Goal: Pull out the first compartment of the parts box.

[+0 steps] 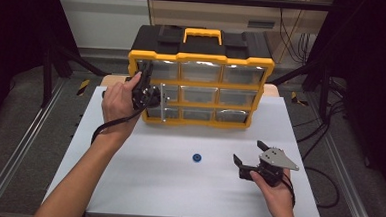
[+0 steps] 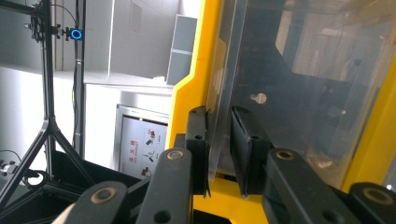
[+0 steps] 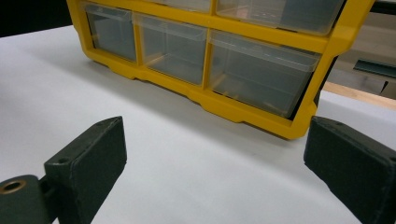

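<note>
A yellow-framed organiser with clear drawers stands upright at the back of the white table. My left gripper is at its left column, turned on its side. One clear drawer there juts out from the frame. In the left gripper view my left gripper has the drawer's clear front panel between its jaws, and the pads sit against it. My right gripper rests low at the front right, open and holding nothing. A small blue round part lies on the table to its left.
The right gripper view looks over bare table toward the organiser's bottom row of clear drawers and its yellow frame, with my right gripper wide apart. Black stands and cables flank the table. A tripod rises beyond the organiser.
</note>
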Demonstrator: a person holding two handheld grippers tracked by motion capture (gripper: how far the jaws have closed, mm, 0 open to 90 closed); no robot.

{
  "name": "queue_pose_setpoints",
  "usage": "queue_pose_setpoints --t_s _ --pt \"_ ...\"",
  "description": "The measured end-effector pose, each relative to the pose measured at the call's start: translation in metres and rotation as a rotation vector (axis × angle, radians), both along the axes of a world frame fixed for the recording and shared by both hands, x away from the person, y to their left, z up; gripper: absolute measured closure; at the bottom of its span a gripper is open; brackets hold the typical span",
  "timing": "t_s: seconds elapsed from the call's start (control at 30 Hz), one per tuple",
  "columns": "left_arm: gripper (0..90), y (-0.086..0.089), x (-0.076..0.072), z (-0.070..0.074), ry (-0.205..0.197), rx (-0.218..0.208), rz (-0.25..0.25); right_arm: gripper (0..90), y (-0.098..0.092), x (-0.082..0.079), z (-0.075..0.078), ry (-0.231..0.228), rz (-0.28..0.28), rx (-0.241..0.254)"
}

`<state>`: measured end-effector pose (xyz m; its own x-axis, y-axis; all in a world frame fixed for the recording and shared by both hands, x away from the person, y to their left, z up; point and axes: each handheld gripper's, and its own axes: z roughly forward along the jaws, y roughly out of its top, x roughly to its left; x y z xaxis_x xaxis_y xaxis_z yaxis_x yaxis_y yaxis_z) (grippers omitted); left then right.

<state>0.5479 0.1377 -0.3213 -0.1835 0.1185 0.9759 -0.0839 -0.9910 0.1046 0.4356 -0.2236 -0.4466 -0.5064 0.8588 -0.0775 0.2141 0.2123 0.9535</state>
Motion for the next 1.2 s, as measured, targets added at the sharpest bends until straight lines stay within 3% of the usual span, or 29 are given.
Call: queue_pose_setpoints --t_s 0.77,1.2 --pt "80.2 0.002 0.0005 -0.0015 -0.017 -0.029 -0.014 6.3 -0.0009 0.0001 -0.0001 0.002 -0.006 0.001" --pt "80.9 0.0018 -0.0005 -0.0018 -0.019 -0.02 -0.006 6.4 -0.0006 0.0003 -0.0003 0.006 -0.005 0.0"
